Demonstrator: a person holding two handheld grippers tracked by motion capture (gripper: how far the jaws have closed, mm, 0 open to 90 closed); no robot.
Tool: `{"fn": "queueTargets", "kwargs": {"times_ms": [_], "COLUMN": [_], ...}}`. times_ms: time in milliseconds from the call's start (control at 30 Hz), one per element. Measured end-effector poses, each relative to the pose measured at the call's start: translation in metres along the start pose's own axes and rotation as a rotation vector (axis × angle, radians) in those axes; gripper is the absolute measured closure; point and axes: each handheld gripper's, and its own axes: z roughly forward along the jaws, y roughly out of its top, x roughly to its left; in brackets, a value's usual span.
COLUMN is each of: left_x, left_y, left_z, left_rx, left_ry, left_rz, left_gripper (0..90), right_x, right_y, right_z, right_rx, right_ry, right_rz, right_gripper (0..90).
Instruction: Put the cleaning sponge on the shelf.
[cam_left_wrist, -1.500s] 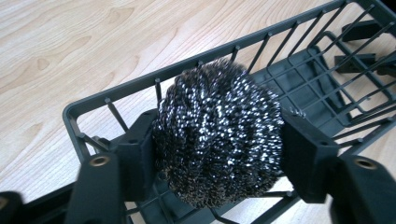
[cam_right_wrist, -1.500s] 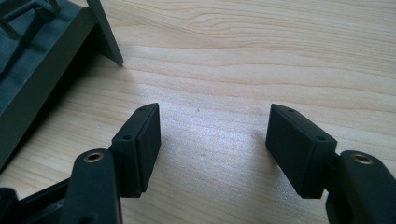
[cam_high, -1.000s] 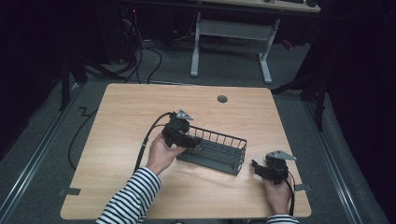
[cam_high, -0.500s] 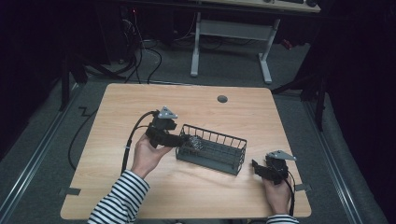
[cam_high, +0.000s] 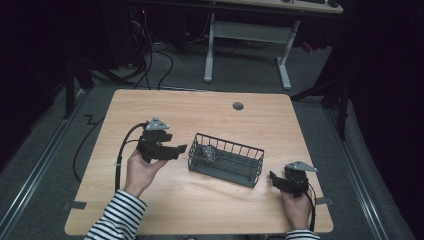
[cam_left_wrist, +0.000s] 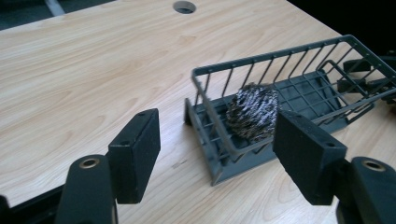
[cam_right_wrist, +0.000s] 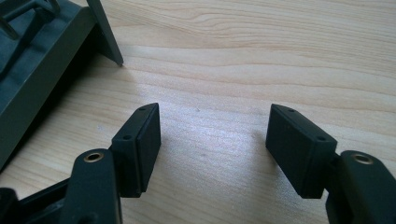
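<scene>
We are holding the left gripper (cam_high: 179, 148) just beside the left end of the dark grey wire basket (cam_high: 250, 172), jaws standing apart with nothing between them. The crumpled silvery steel-wool scrubber (cam_left_wrist: 252, 113) is lying inside that basket (cam_left_wrist: 299, 91) at the end nearest this gripper (cam_left_wrist: 217, 154). We are resting the right gripper (cam_high: 273, 177) near the basket's right end, on the light wooden table (cam_high: 200, 107); its jaws (cam_right_wrist: 212, 140) are also gaping over bare wood, gripping nothing.
</scene>
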Motion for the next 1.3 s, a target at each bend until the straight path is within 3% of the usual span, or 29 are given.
{"fn": "queueTargets", "kwargs": {"times_ms": [533,800,1300], "left_x": [0.028,0.032,0.044], "left_y": [-0.034,-0.052,-0.09], "left_z": [-0.029,-0.038,-0.041], "left_rx": [-0.006,-0.025,-0.008], "left_ry": [0.062,0.137,0.163], "left_rz": [-0.089,-0.084,-0.147], "left_gripper": [31.6,32.4,32.3], "right_x": [0.0,0.001,0.001], "right_y": [0.0,0.0,0.0], "right_z": [0.0,0.0,0.0], "right_rx": [-0.001,-0.001,-0.003], "right_ry": [0.0,0.0,0.002], "right_rz": [-0.001,0.0,-0.001], "right_gripper": [35.5,35.4,35.3]}}
